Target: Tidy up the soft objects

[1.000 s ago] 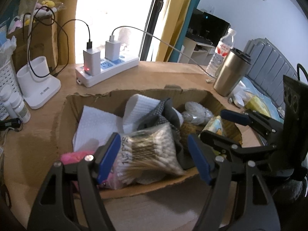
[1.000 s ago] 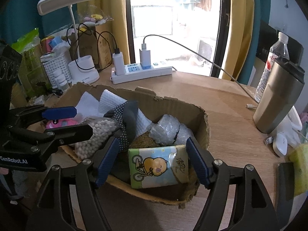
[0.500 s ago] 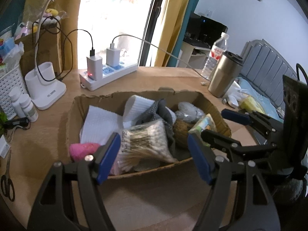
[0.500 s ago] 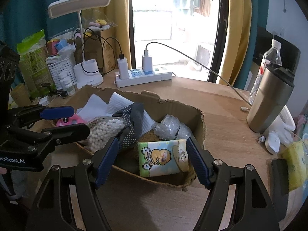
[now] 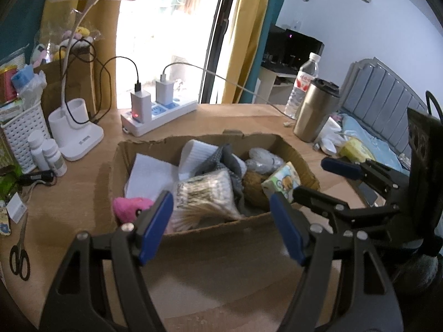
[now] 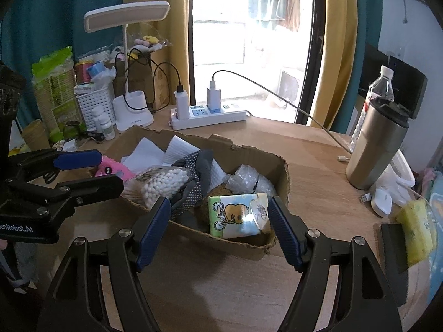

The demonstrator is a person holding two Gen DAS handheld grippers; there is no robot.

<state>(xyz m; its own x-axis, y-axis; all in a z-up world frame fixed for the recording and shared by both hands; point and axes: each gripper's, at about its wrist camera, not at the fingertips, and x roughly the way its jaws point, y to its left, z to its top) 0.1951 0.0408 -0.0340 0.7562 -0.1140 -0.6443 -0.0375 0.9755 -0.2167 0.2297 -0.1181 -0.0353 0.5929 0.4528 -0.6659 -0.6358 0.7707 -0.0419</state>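
Note:
A shallow cardboard box (image 5: pixel 210 229) (image 6: pixel 285 171) on the wooden table holds soft items: a bag of cotton swabs (image 5: pixel 205 193) (image 6: pixel 166 179), a pink plush (image 5: pixel 130 206) (image 6: pixel 112 168), a tissue pack with a cartoon print (image 5: pixel 281 181) (image 6: pixel 238 214), grey dotted gloves (image 6: pixel 193 188), white cloths (image 5: pixel 149 174) and bubble wrap (image 6: pixel 245 177). My left gripper (image 5: pixel 221 225) is open and empty in front of the box's near wall. My right gripper (image 6: pixel 217 228) is open and empty, just short of the tissue pack.
A steel tumbler (image 6: pixel 376 149) and water bottle (image 6: pixel 380 88) stand right of the box. A power strip with chargers (image 6: pixel 207 113), a desk lamp (image 6: pixel 130 69), white basket (image 6: pixel 95 102) and pill bottles sit behind. Scissors (image 5: pixel 19 257) lie at left. A yellow sponge (image 6: pixel 415 227) lies far right.
Both grippers have pulled back and up from the box; it looks smaller and farther. They stay open and empty. The box contents have not moved.

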